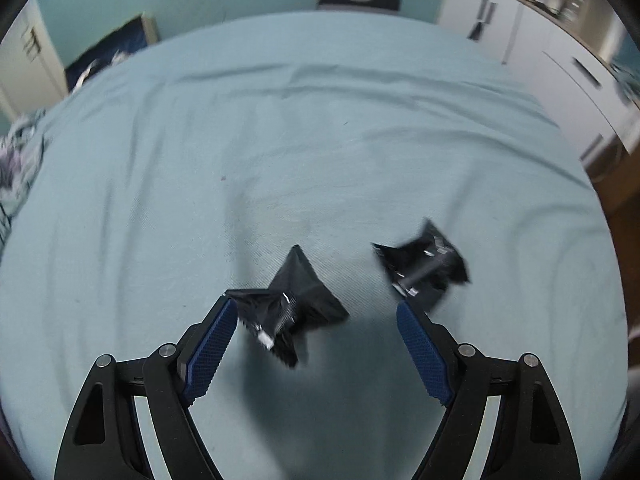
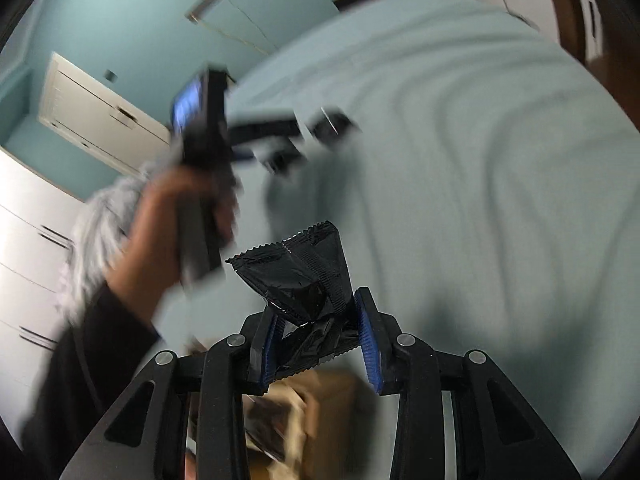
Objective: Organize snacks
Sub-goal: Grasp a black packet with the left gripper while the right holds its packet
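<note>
Two black snack packets lie on the light blue bedsheet (image 1: 280, 140). The nearer packet (image 1: 288, 304) sits between the fingers of my left gripper (image 1: 316, 306), close against the left blue pad (image 1: 212, 344). The other packet (image 1: 424, 268) lies just beyond the right fingertip. The left jaws stand wide apart and press on nothing. In the right wrist view my right gripper (image 2: 316, 308) is shut on a third black packet (image 2: 304, 276), held above the bed. The left gripper (image 2: 288, 142) shows there too, blurred, in a person's hand (image 2: 176, 220).
A brown cardboard box (image 2: 324, 400) with dark contents sits below the right gripper. White cabinets (image 1: 500, 20) line the right side. A dark bag (image 1: 360, 0) stands past the bed's far edge and patterned cloth (image 1: 16, 160) lies at its left edge.
</note>
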{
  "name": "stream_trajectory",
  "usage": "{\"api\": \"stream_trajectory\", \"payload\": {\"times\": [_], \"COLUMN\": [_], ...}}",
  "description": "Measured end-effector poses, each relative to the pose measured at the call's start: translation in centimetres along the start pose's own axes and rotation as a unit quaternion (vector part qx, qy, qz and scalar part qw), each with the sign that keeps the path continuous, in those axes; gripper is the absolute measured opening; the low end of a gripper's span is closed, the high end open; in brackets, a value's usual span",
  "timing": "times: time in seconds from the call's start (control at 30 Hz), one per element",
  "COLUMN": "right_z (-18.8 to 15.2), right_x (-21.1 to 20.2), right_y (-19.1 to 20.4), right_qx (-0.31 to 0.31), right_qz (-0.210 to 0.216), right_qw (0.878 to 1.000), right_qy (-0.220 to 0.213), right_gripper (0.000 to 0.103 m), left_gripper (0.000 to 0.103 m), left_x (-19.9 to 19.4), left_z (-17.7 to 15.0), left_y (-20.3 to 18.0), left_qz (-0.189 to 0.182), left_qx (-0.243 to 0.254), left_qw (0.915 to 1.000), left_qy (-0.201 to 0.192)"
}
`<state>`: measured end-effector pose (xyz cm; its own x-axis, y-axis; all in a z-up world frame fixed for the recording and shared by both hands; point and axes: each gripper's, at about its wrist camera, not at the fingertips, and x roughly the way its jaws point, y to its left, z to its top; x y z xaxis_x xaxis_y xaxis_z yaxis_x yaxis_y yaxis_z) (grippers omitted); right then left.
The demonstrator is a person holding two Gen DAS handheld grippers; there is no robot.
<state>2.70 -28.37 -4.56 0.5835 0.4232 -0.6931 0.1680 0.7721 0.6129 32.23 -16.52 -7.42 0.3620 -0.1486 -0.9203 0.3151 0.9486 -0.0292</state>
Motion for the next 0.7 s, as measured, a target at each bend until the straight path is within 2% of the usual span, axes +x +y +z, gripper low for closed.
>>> {"api": "stream_trajectory", "payload": {"times": [0.07,0.13,0.27,0.4,0.6,0.7], "right_z": [0.3,1.1,2.4,2.5,1.8,1.1], "right_x": [1.7,2.7,4.3,4.1,3.7,2.7], "right_y": [-0.4,-0.7,-1.1,-1.5,0.8,1.7], "right_qx": [0.005,0.008,0.006,0.011,0.0,-0.007], "right_qz": [0.026,0.014,-0.004,-0.006,-0.011,-0.004], "right_qw": [0.999,1.0,1.0,1.0,1.0,1.0], "right_qy": [0.028,0.025,0.022,0.018,0.005,0.002], "right_gripper": [0.033,0.033,0.033,0.033,0.033,0.033], "left_gripper": [0.045,0.04,0.036,0.034,0.033,0.033], "left_x": [1.6,2.2,0.4,-4.2,-14.3,-19.0], "left_z": [0.1,-0.3,-1.4,-3.6,-11.4,-16.8], "left_y": [0.9,2.0,3.1,4.7,6.2,6.3], "left_qz": [0.001,-0.01,-0.028,-0.032,-0.072,-0.059], "left_qx": [-0.026,-0.06,-0.07,-0.071,-0.059,-0.026], "left_qw": [0.9993,0.9972,0.9965,0.9968,0.9953,0.9966], "left_qy": [0.029,0.043,0.037,0.016,-0.028,-0.052]}}
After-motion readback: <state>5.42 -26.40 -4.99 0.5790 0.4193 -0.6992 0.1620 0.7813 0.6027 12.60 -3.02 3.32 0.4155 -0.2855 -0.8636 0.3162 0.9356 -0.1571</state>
